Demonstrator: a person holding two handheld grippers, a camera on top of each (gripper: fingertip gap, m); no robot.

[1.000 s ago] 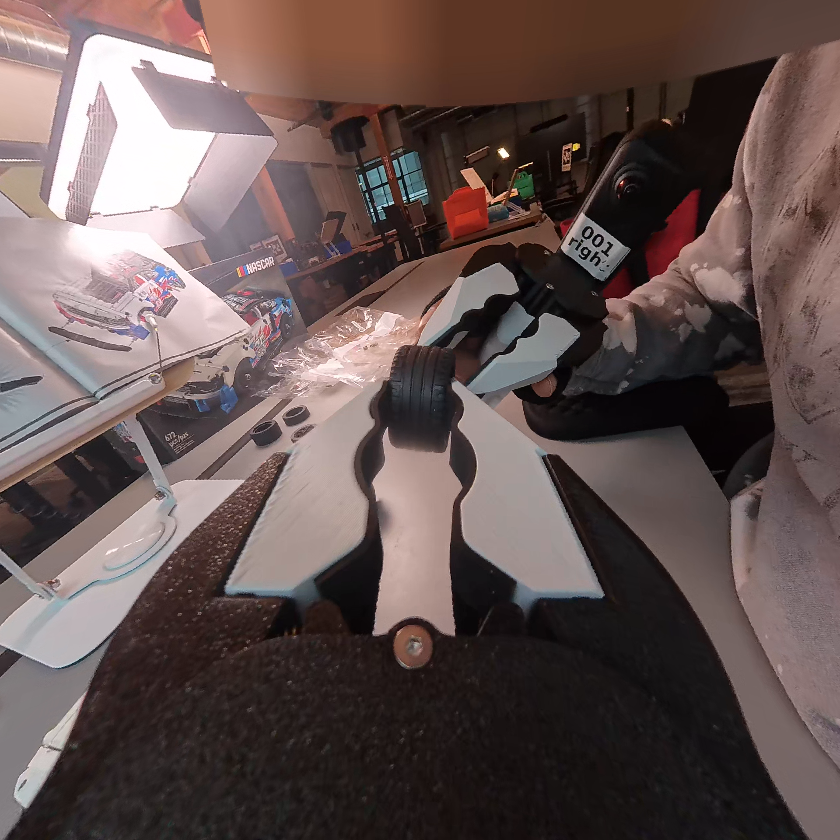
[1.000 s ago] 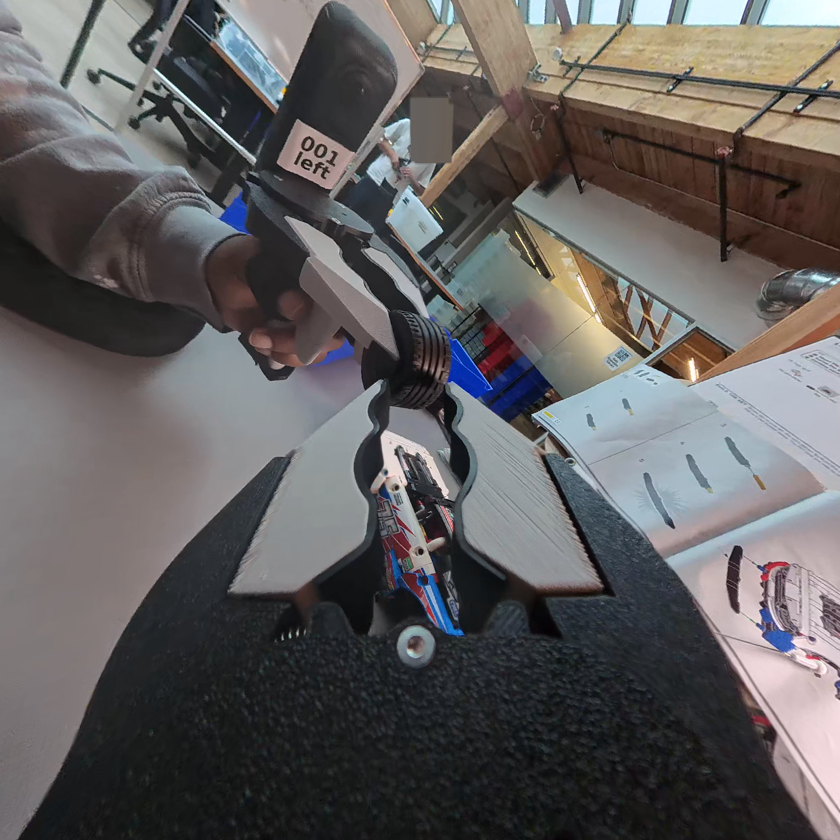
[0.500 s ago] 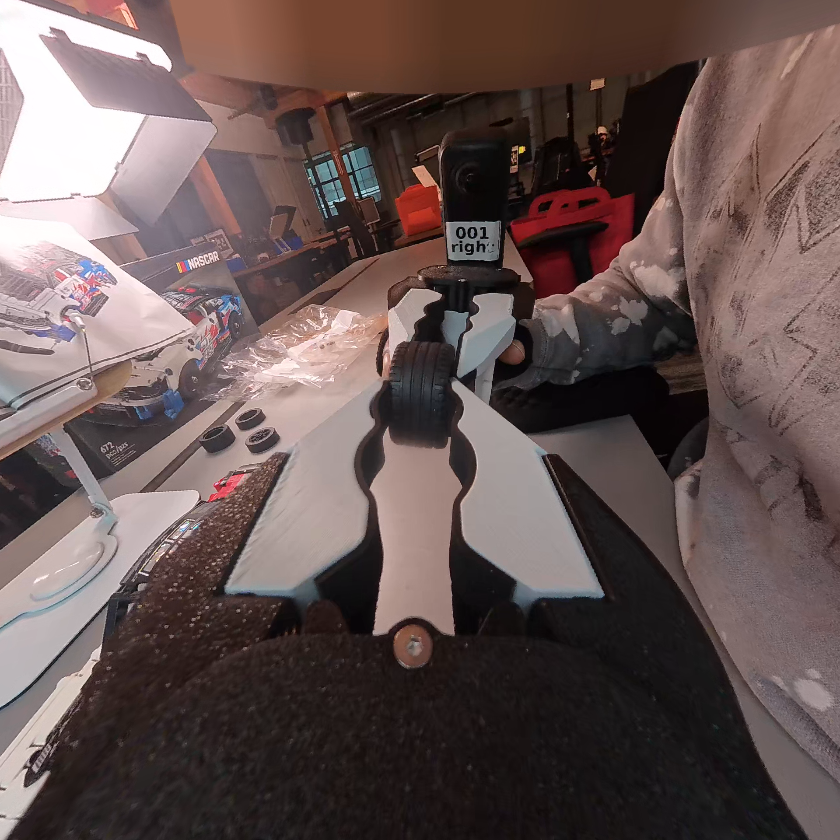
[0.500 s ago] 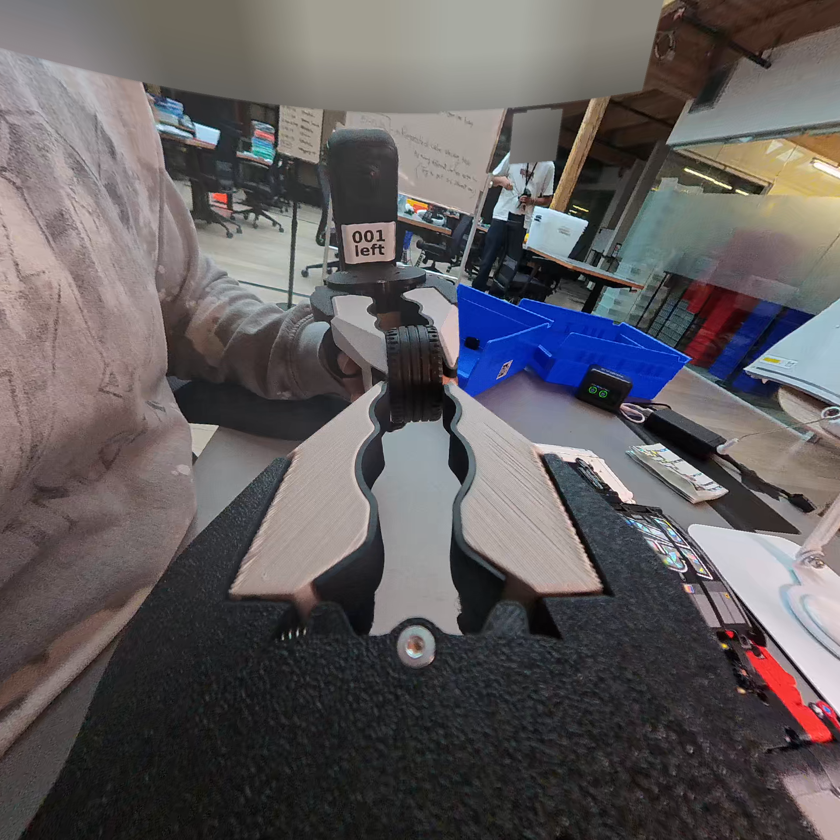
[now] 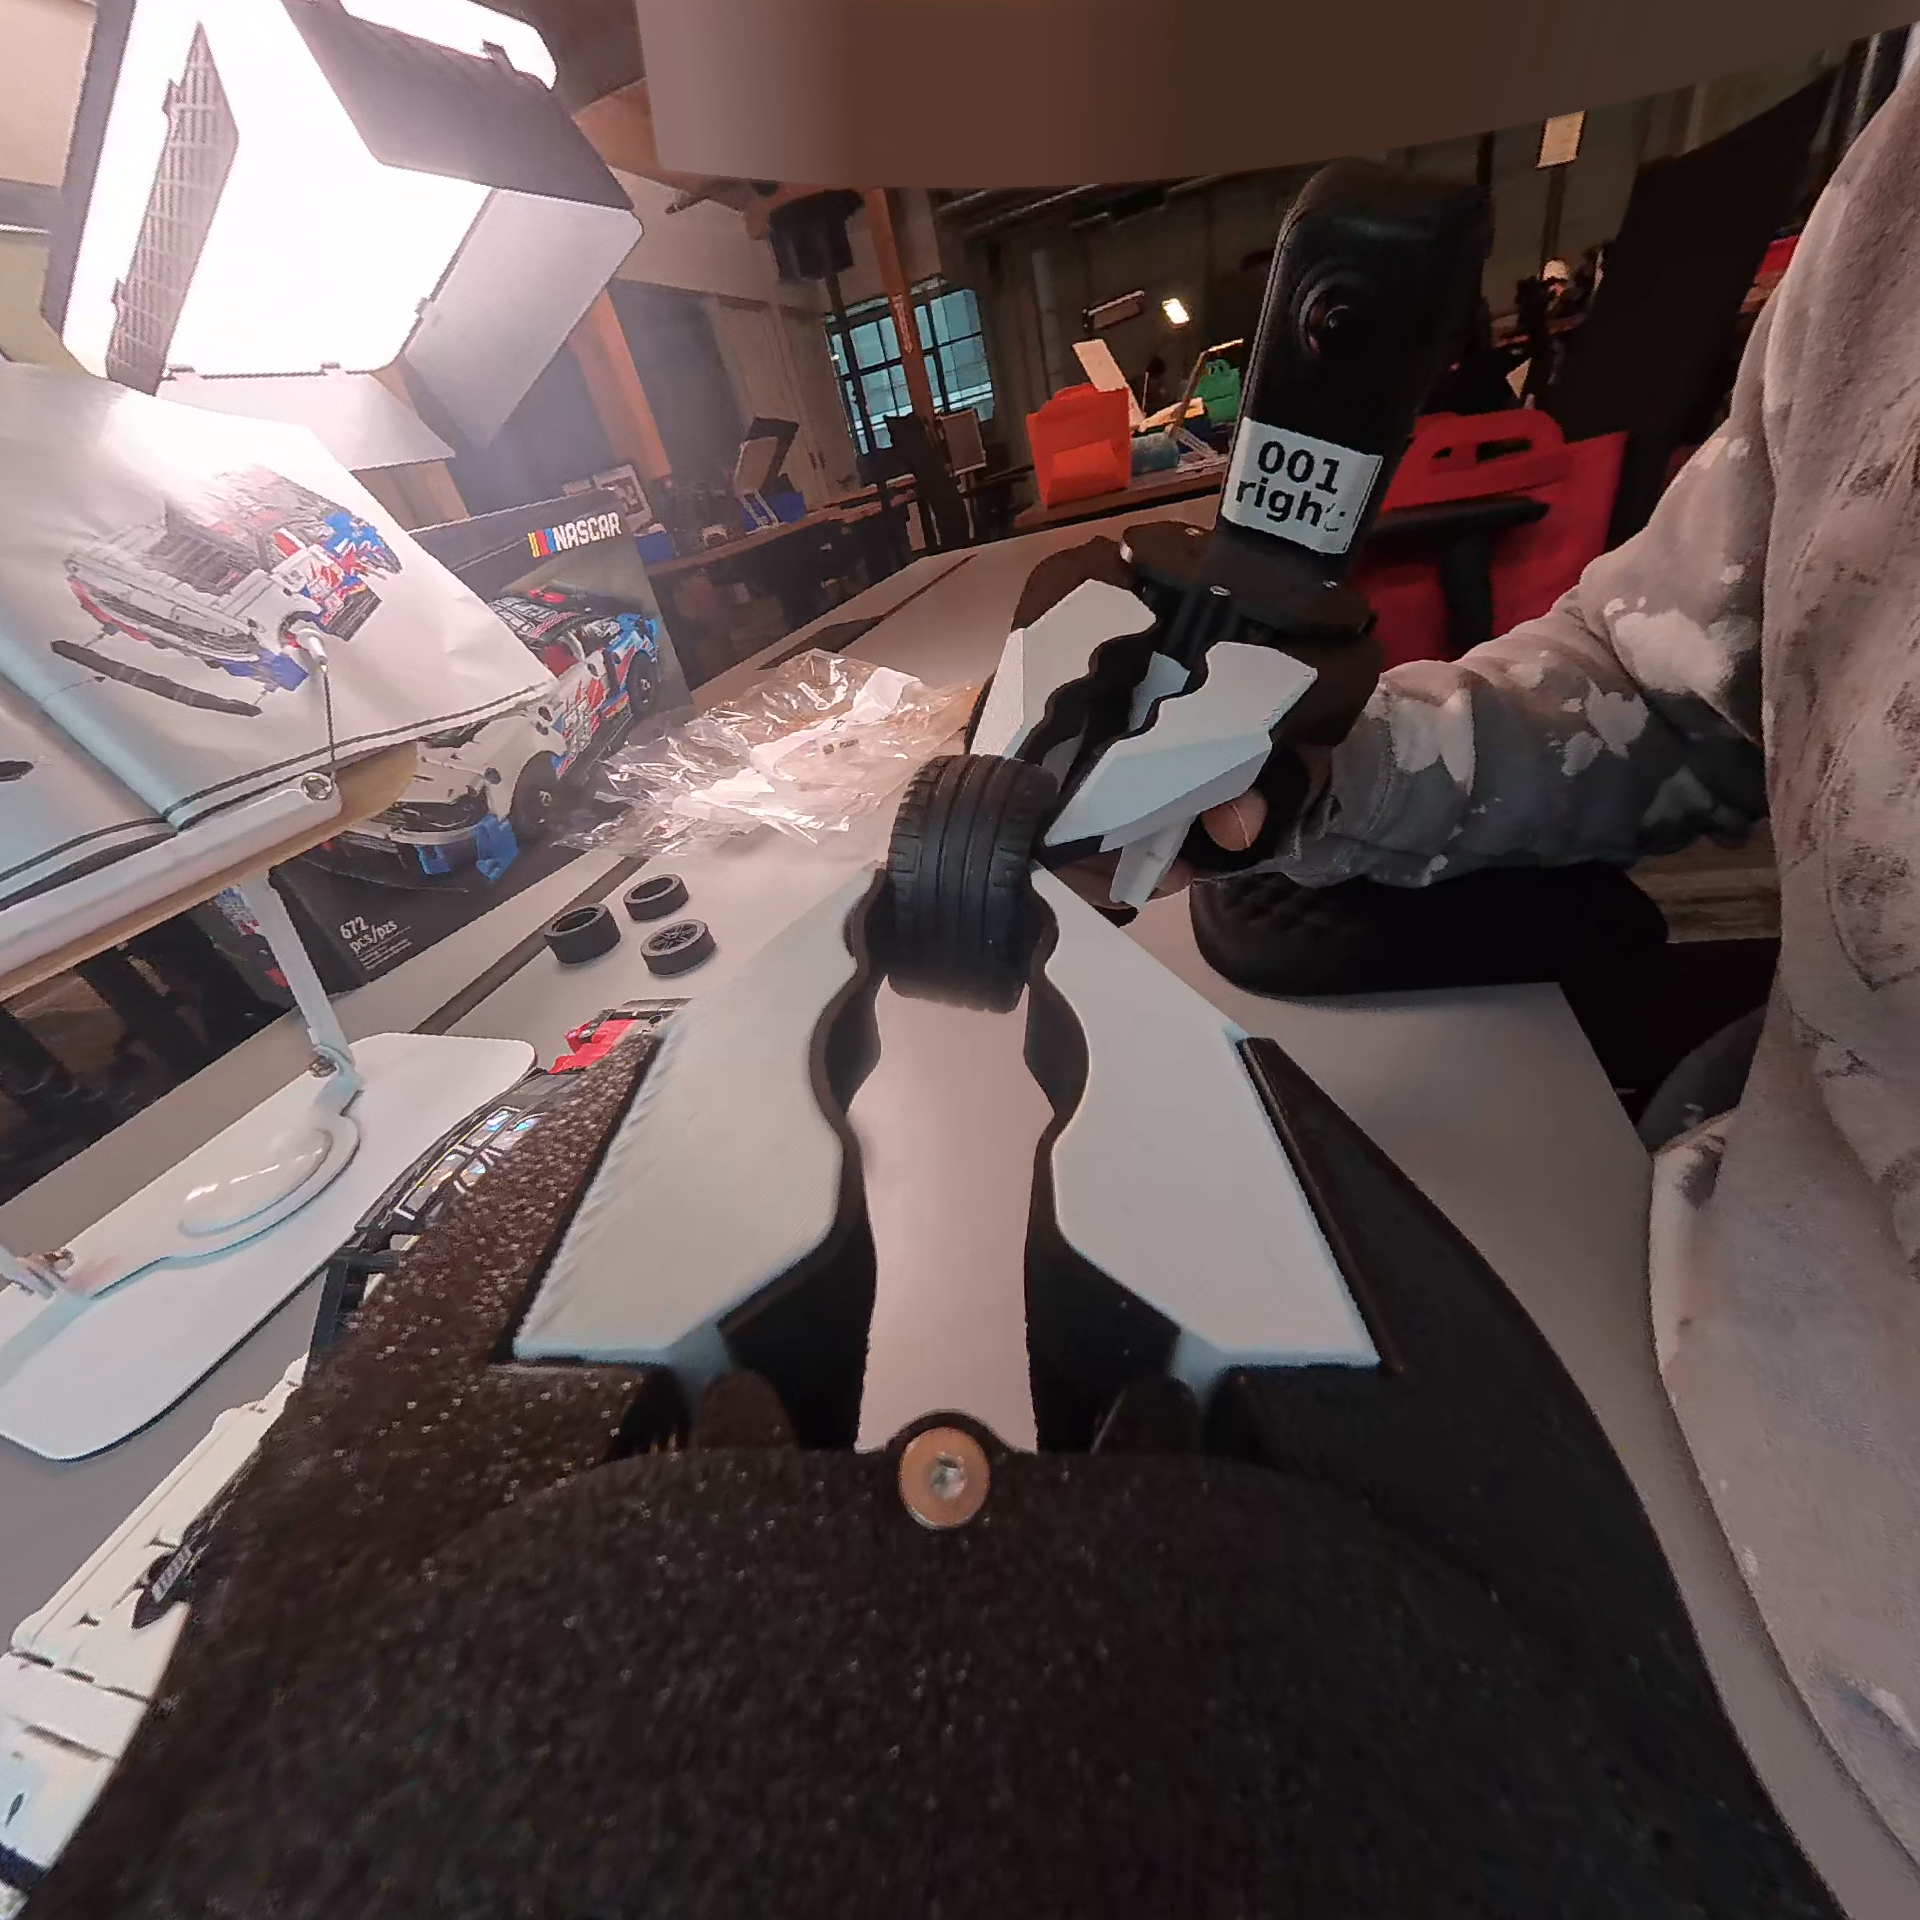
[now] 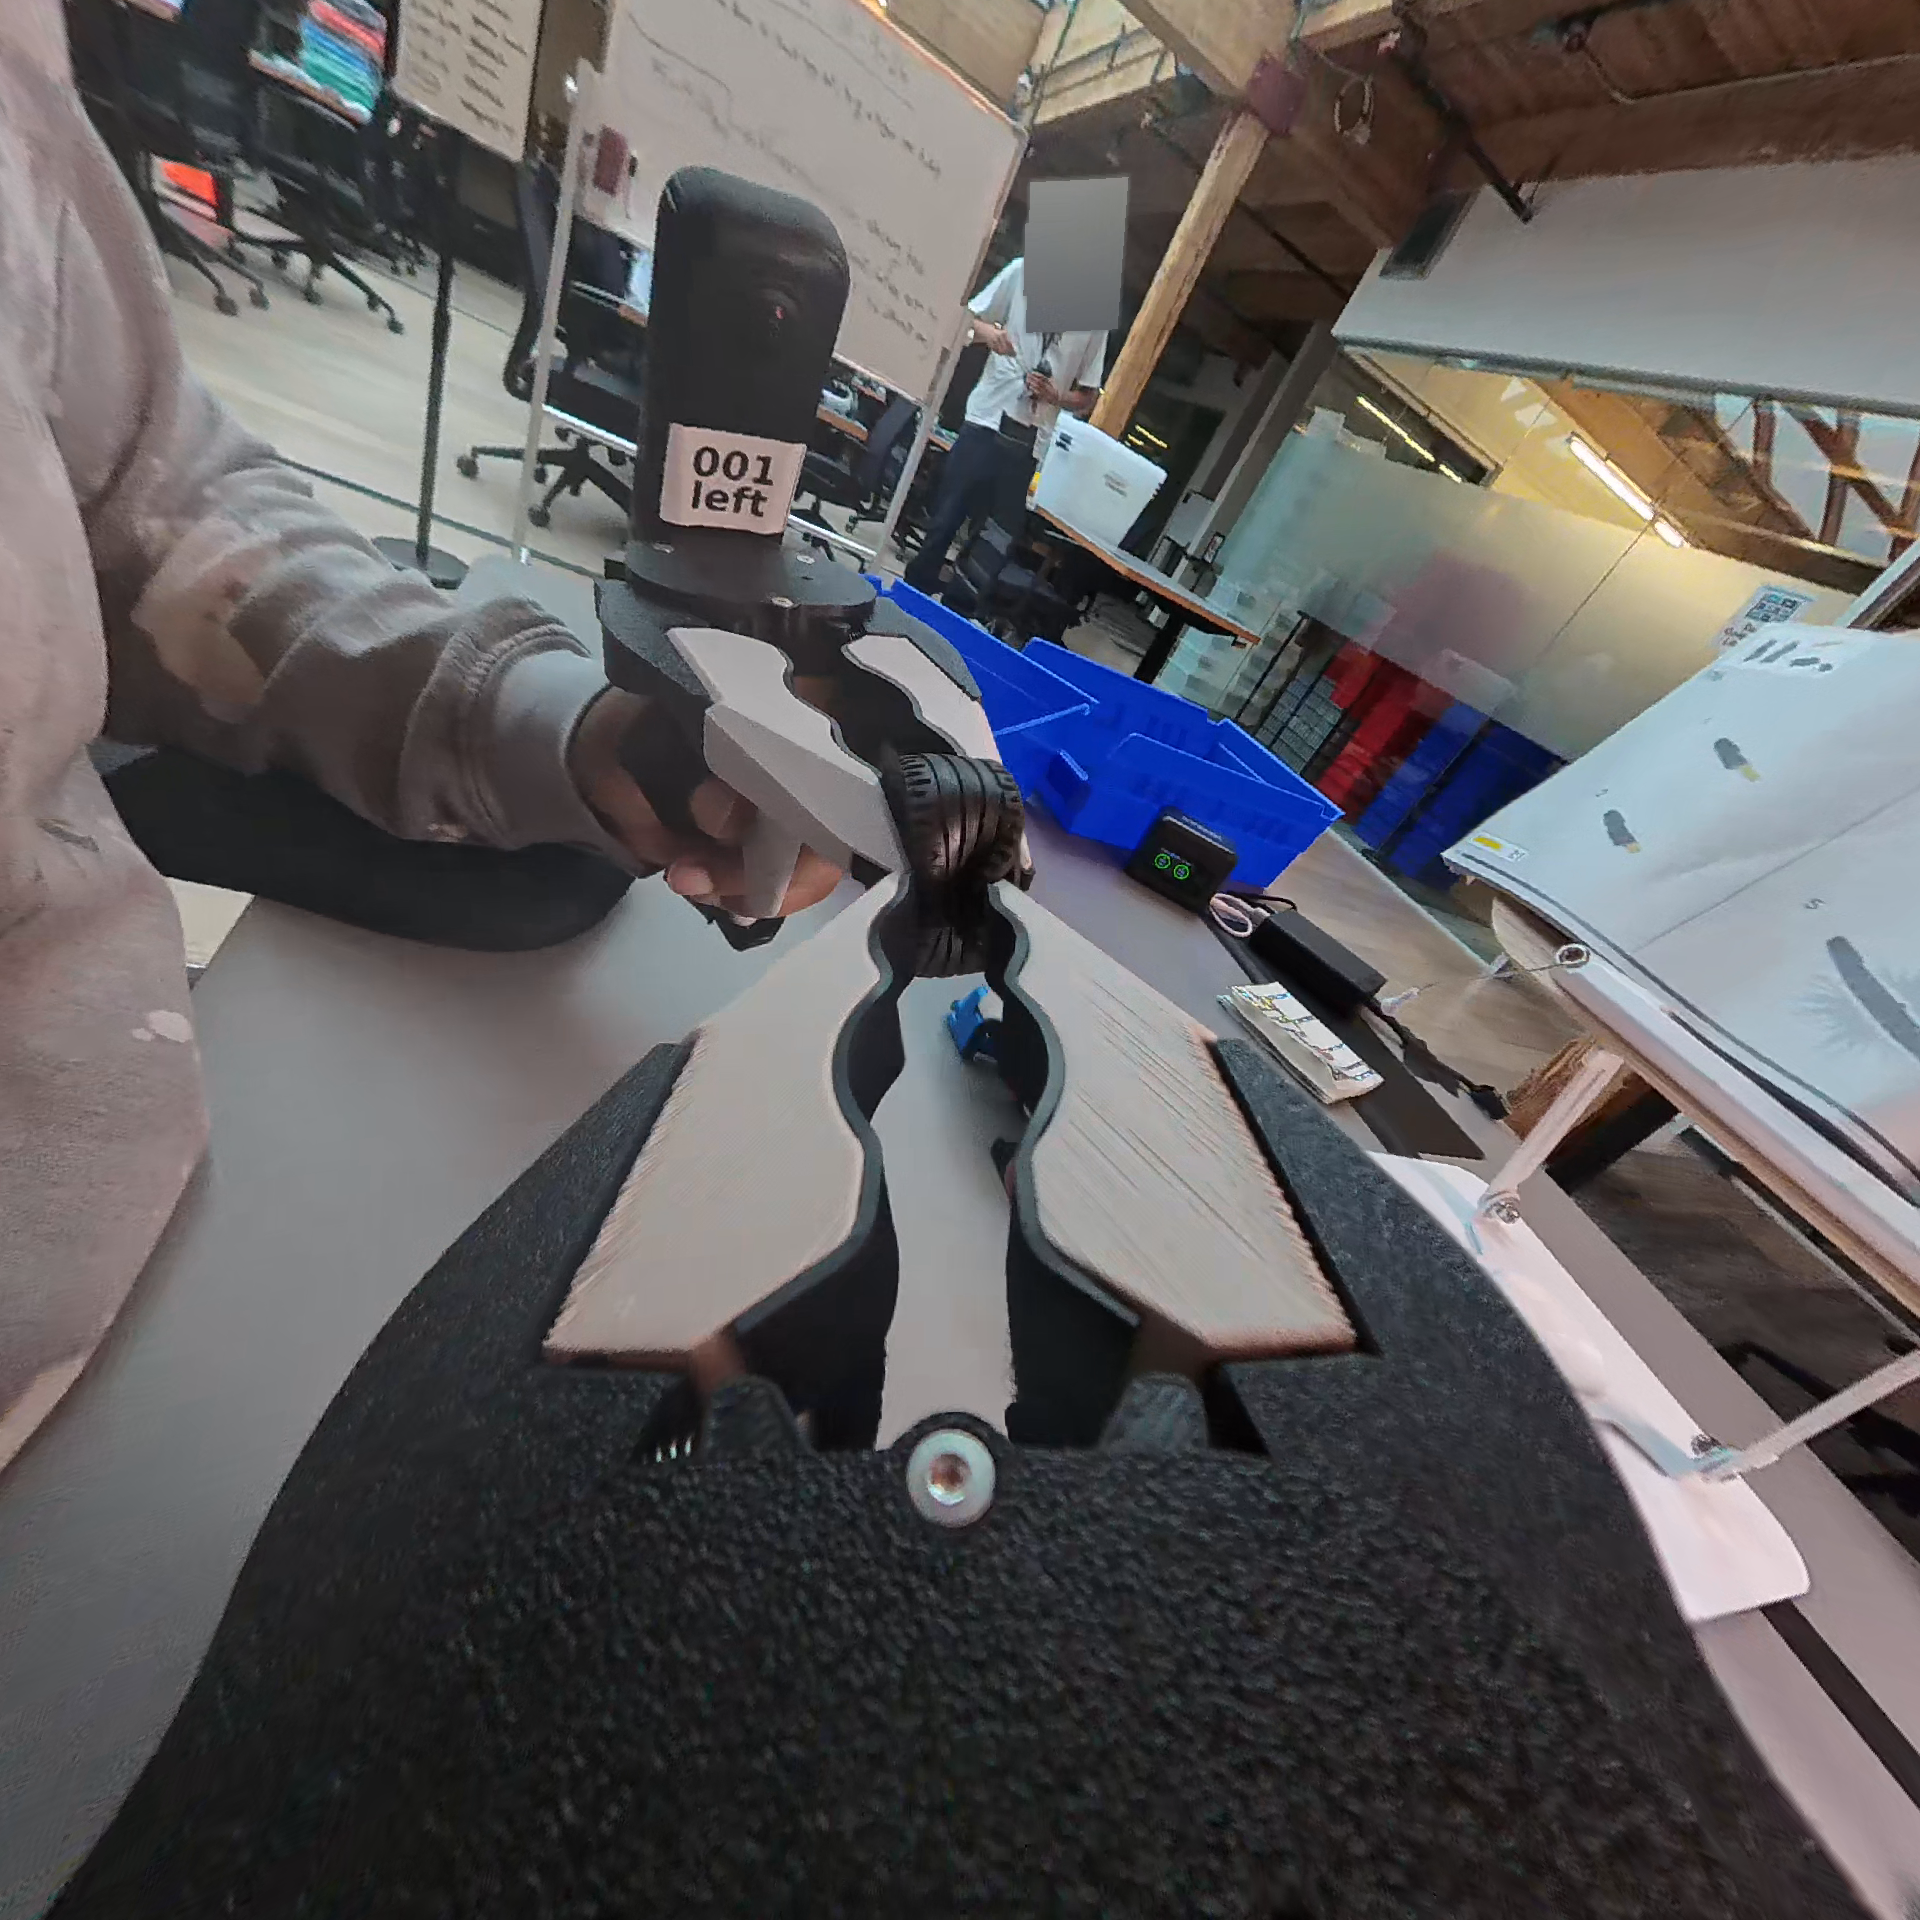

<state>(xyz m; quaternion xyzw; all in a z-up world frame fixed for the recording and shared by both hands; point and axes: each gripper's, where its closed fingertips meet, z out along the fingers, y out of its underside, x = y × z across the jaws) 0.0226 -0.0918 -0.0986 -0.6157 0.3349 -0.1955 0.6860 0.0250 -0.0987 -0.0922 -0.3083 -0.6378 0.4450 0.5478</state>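
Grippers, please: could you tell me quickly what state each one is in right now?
Left gripper: shut on the black tyre.
Right gripper: tips around the same tyre; grip cannot be told.

left gripper (image 5: pixel 958 914): pale grey fingers (image 5: pixel 727 1132) with wavy black-edged inner rims, set in a black pebbled housing; one silver screw (image 5: pixel 943 1477) at the middle near the camera.
right gripper (image 6: pixel 951 940): same build, grey ribbed fingers (image 6: pixel 1164 1164), black grainy body, silver screw (image 6: pixel 948 1475) near the base.
camera pods: a tall, rounded black pod (image 6: pixel 740 353) stands on a round black plate atop each gripper, with a white sticker (image 6: pixel 732 480) bearing dark print.
trigger: a grey angular lever (image 6: pixel 774 790) under the far gripper.
sleeves: a loose grey sweatshirt (image 5: pixel 1787 727) mottled with pale blotches, ribbed cuff (image 6: pixel 520 727) at the wrist.
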